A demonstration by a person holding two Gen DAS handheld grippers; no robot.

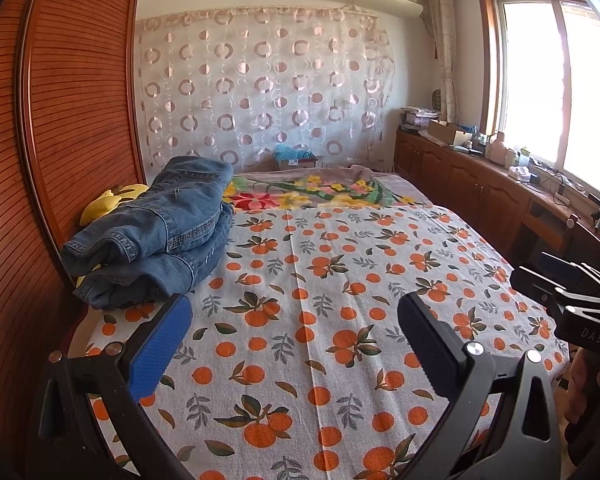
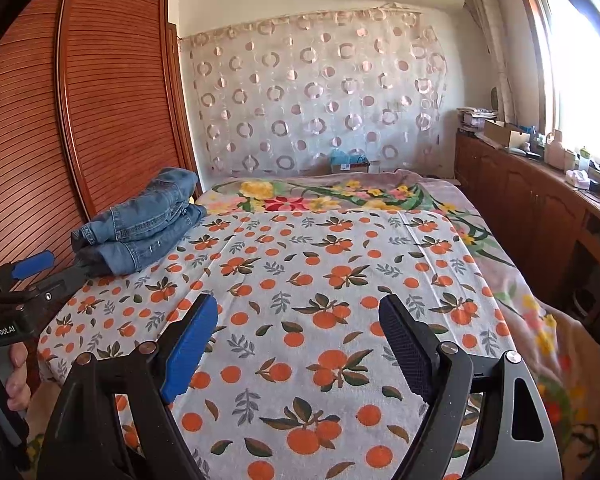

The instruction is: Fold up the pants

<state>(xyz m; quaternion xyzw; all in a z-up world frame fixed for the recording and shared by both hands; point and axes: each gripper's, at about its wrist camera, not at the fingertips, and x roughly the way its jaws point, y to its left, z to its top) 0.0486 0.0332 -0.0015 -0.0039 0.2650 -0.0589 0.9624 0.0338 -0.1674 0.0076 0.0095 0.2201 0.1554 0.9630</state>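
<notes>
Blue denim pants (image 1: 156, 232) lie folded in a stack at the left edge of the bed, next to the wardrobe; they also show in the right wrist view (image 2: 140, 226). My left gripper (image 1: 296, 340) is open and empty, held above the orange-print sheet (image 1: 320, 280), to the right of and nearer than the pants. My right gripper (image 2: 304, 344) is open and empty over the same sheet (image 2: 320, 264). The right gripper shows at the right edge of the left wrist view (image 1: 560, 288); the left gripper shows at the left edge of the right wrist view (image 2: 40, 272).
A slatted wooden wardrobe (image 1: 72, 100) stands along the bed's left side. A floral blanket (image 1: 312, 192) covers the far end of the bed. Low wooden cabinets (image 1: 480, 184) with clutter run under the window on the right. A yellow item (image 1: 112, 200) lies behind the pants.
</notes>
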